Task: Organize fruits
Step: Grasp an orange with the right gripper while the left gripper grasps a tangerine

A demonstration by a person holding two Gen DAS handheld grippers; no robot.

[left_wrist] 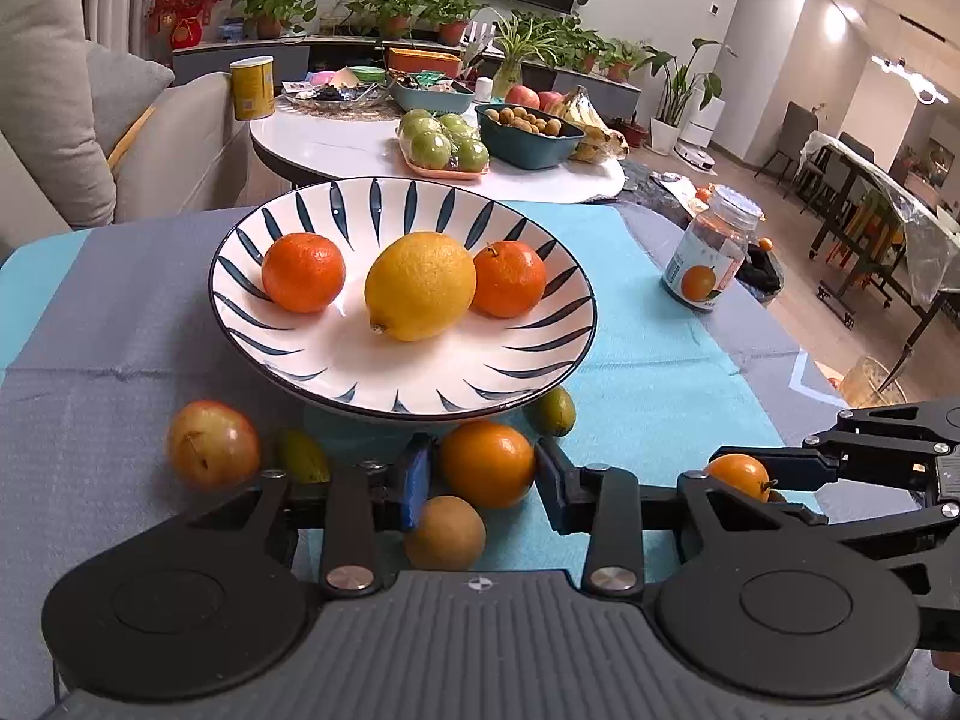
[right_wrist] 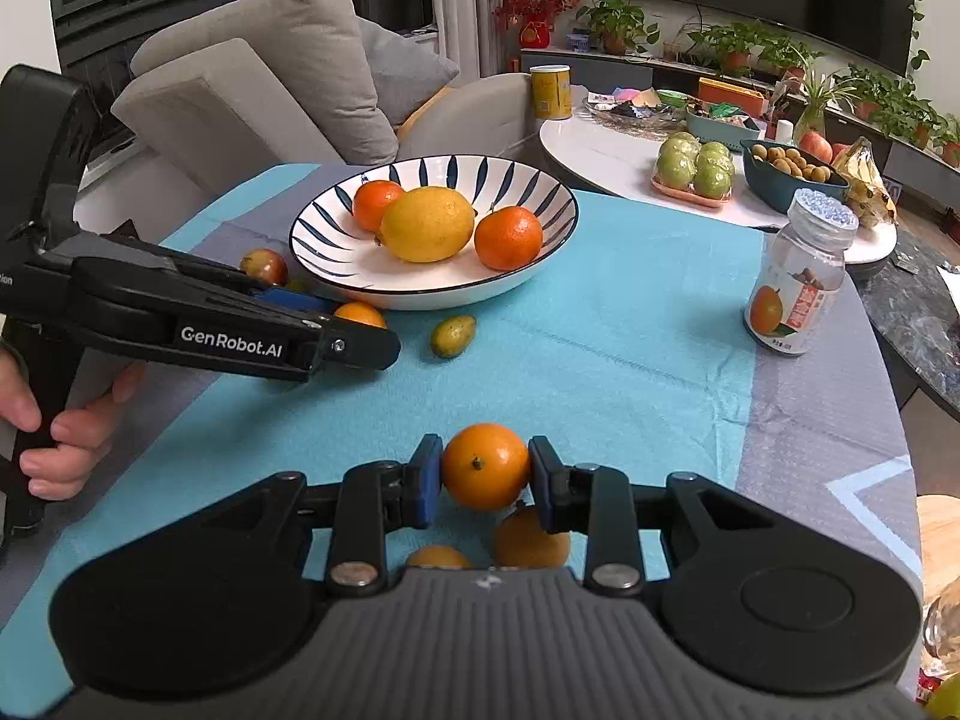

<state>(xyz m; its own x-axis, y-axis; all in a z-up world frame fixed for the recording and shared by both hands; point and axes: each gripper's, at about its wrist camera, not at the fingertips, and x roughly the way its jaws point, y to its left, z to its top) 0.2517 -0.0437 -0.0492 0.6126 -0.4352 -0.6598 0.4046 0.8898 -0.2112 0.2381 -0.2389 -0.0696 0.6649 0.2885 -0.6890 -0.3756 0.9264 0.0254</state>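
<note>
A striped bowl (left_wrist: 528, 354) (right_wrist: 540, 264) holds a lemon (left_wrist: 420, 285) (right_wrist: 427, 232) and two tangerines (left_wrist: 303, 272) (left_wrist: 509, 278). My left gripper (left_wrist: 485, 468) has its blue pads on both sides of an orange (left_wrist: 487, 463) just in front of the bowl; a brown round fruit (left_wrist: 444, 532) lies under it. My right gripper (right_wrist: 486, 471) is shut on a small orange (right_wrist: 485, 465), above two more orange fruits (right_wrist: 531, 540) (right_wrist: 438, 556). A reddish apple (left_wrist: 211, 444) and small green fruits (left_wrist: 551, 411) (right_wrist: 453, 336) lie on the cloth.
A jar (left_wrist: 711, 255) (right_wrist: 798, 276) with a fruit label stands to the right on the blue cloth (right_wrist: 630, 330). Behind is a white coffee table (left_wrist: 336, 144) with green apples, bananas and bowls. A sofa (right_wrist: 252, 96) is at the left.
</note>
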